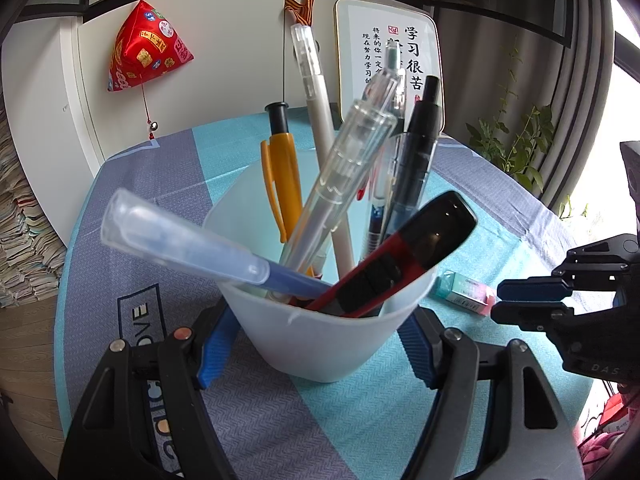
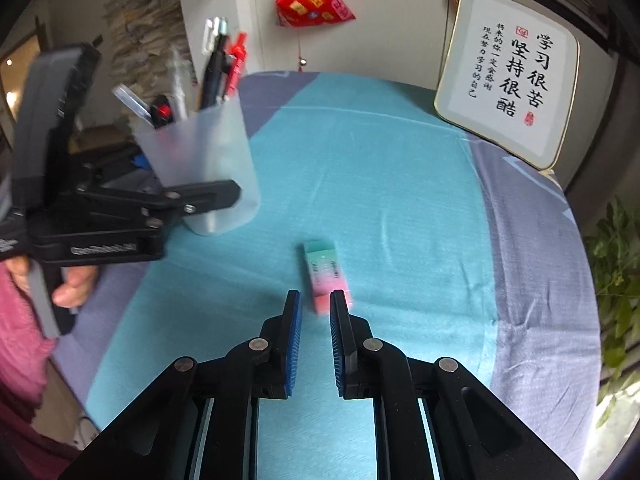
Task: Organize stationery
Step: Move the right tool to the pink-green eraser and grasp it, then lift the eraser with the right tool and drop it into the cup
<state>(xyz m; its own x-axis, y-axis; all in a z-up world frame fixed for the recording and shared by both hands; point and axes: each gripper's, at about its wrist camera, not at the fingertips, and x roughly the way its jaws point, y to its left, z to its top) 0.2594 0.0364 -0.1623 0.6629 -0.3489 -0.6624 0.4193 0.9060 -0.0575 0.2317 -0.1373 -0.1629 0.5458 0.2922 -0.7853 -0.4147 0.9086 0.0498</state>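
A translucent white cup (image 1: 328, 344) holds several pens and a red and black utility knife (image 1: 400, 256). My left gripper (image 1: 316, 344) is shut on the cup, one finger on each side; this grip also shows in the right wrist view, where the cup (image 2: 208, 152) sits at the left. A green and pink eraser (image 2: 326, 270) lies on the blue cloth. My right gripper (image 2: 316, 298) is open with its fingertips just short of the eraser's near end. In the left wrist view the eraser (image 1: 466, 288) lies right of the cup, with the right gripper (image 1: 500, 300) beside it.
A framed calligraphy board (image 2: 508, 80) leans against the white cabinet at the back right. A red pyramid ornament (image 1: 148, 48) hangs on the cabinet. A green plant (image 2: 616, 264) stands past the table's right edge. The blue and grey tablecloth (image 2: 400, 160) covers the table.
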